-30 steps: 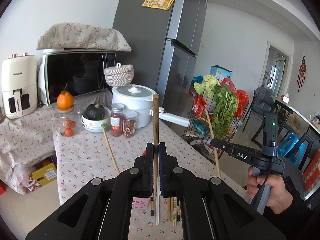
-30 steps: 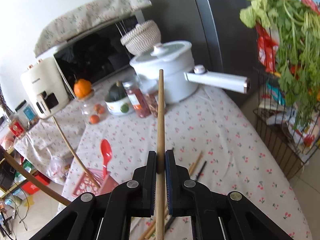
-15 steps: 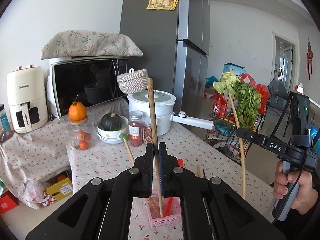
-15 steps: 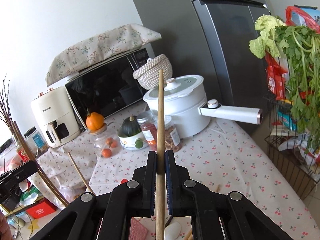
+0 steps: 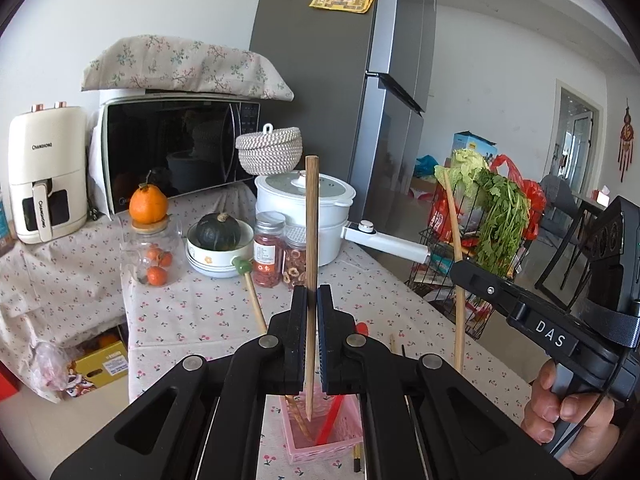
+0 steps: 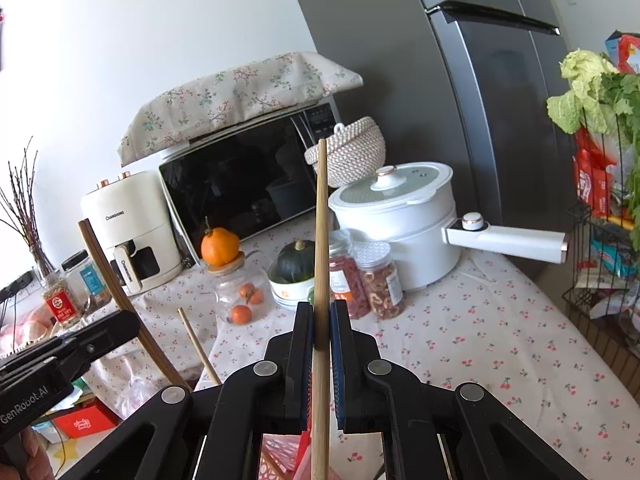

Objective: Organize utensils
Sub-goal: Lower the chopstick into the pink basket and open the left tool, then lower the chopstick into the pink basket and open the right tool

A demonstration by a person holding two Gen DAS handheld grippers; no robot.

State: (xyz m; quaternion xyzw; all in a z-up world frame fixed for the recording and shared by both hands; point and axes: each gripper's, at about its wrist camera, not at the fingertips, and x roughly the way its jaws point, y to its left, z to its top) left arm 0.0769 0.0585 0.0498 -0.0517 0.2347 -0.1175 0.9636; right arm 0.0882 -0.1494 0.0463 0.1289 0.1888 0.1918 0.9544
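Note:
My left gripper [image 5: 313,296] is shut on a light wooden chopstick [image 5: 312,220] that stands upright, its pointed tip hanging just over the pink basket [image 5: 296,454]. A red spoon [image 5: 330,420] and a green-tipped wooden stick [image 5: 250,288] lean in that basket. My right gripper [image 6: 321,312] is shut on a second wooden chopstick [image 6: 322,240], also upright, above the pink basket [image 6: 276,460]. The right gripper [image 5: 460,270] shows at the right of the left wrist view. In the right wrist view the left gripper [image 6: 132,320] is low on the left.
Loose chopsticks [image 5: 394,344] lie on the cherry-print tablecloth [image 6: 480,340]. Behind stand two spice jars [image 5: 270,254], a white pot [image 5: 304,200] with a long handle [image 5: 384,240], a bowl with a squash [image 5: 218,240] and a jar of oranges [image 5: 154,264]. A wire rack of greens [image 5: 488,220] is past the table's right edge.
Both grippers moved toward the pink basket with their chopsticks still held. The left chopstick's tip now hangs over the basket. The right wrist view tilted up from the table toward the appliances.

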